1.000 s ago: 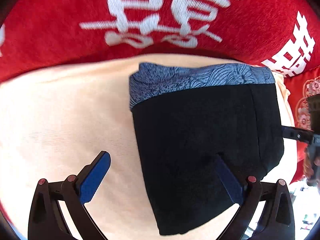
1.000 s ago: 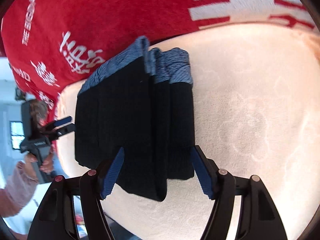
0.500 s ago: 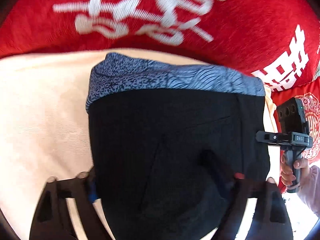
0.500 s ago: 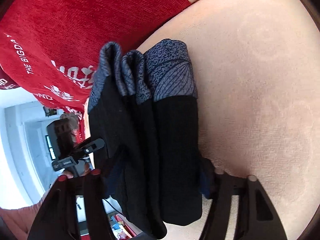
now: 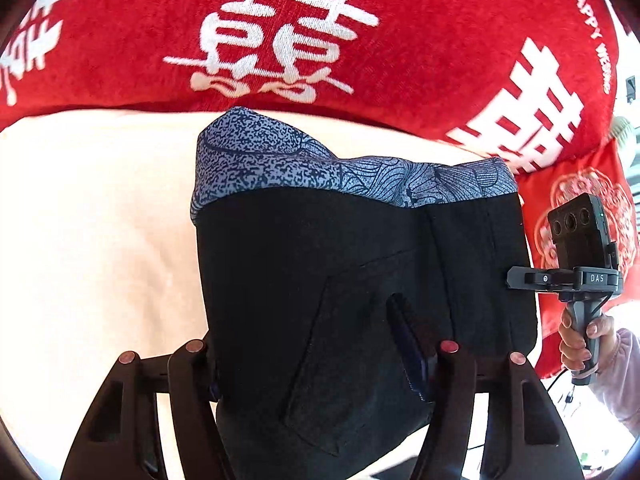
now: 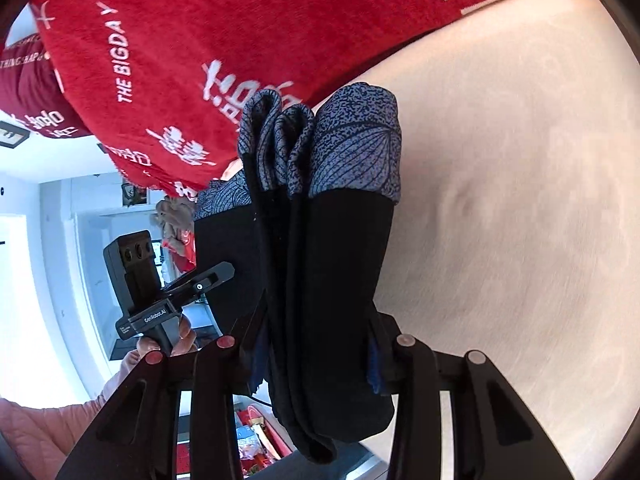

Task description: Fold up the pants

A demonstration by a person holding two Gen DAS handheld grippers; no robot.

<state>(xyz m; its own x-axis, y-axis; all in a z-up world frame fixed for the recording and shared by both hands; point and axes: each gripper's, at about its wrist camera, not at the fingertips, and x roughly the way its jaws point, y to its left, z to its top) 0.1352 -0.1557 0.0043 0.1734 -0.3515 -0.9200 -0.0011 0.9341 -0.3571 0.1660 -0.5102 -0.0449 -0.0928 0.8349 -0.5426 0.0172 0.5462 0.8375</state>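
So both grippers, left [image 5: 316, 364] and right [image 6: 316, 354], went from hovering spread to pinching the folded pants [image 5: 352, 280], now lifted off the cream blanket [image 5: 92, 240], looks basically folded.

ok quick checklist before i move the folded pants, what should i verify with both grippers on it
1. Left gripper has the pants between its fingers: ok, the black cloth fills the gap.
2. Right gripper grips the stacked layers of the bundle: ok, its jaws are closed on the folds.
3. Fold intact: ok, the patterned waistband layers sit side by side.
4. All layers caught by the right gripper: cannot tell, a rounded end hangs below the fingers.
5. Landing spot: ok, the cream surface beside the bundle shows bare.
6. Clearance from the red blanket: cannot tell, it lies close behind the waistband.
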